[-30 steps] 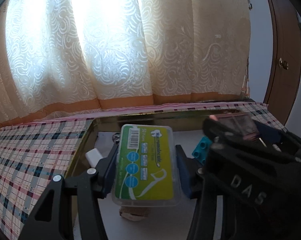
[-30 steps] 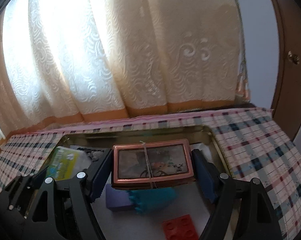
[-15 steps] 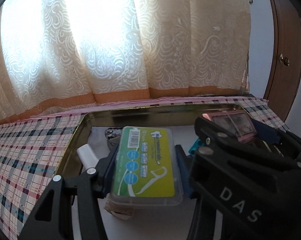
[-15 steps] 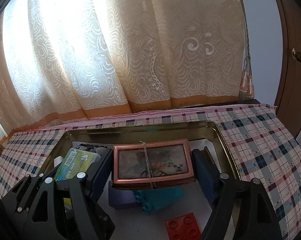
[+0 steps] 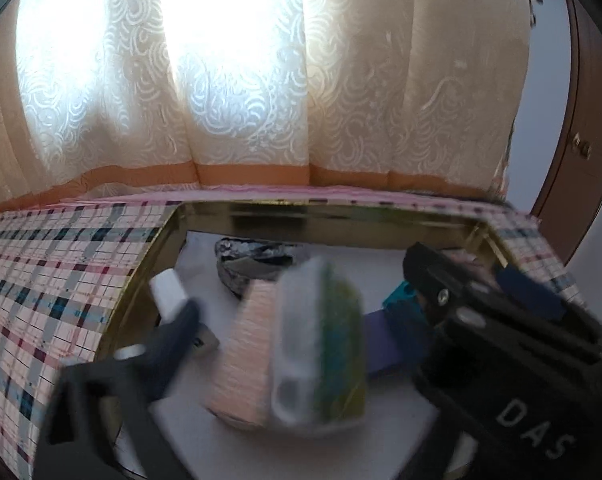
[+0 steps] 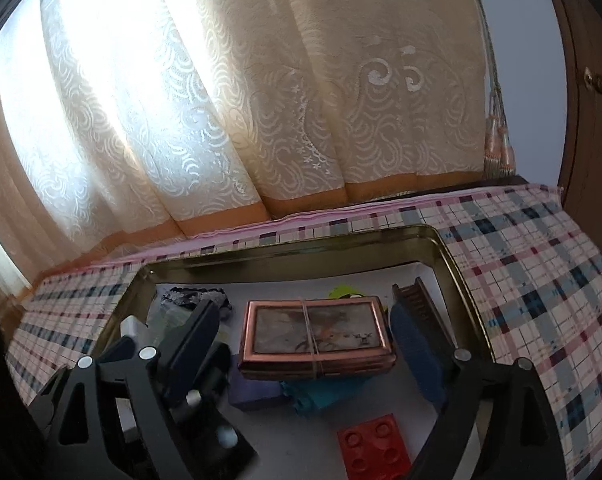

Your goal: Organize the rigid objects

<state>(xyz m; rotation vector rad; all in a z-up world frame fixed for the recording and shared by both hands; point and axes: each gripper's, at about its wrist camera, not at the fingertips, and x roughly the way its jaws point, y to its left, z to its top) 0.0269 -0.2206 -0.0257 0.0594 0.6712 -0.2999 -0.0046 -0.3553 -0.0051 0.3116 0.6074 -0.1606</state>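
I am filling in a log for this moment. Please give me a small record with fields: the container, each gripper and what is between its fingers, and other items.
container: gold tin tray on a plaid cloth
left gripper: has just been opening; green floss box tilted and blurred between the fingers, released
right gripper: has just been opening; copper case between the fingers, gaps both sides
other items: red brick, purple block, teal brick

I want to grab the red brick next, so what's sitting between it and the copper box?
In the right wrist view, a purple block and a teal brick lie between the copper box and the red brick.
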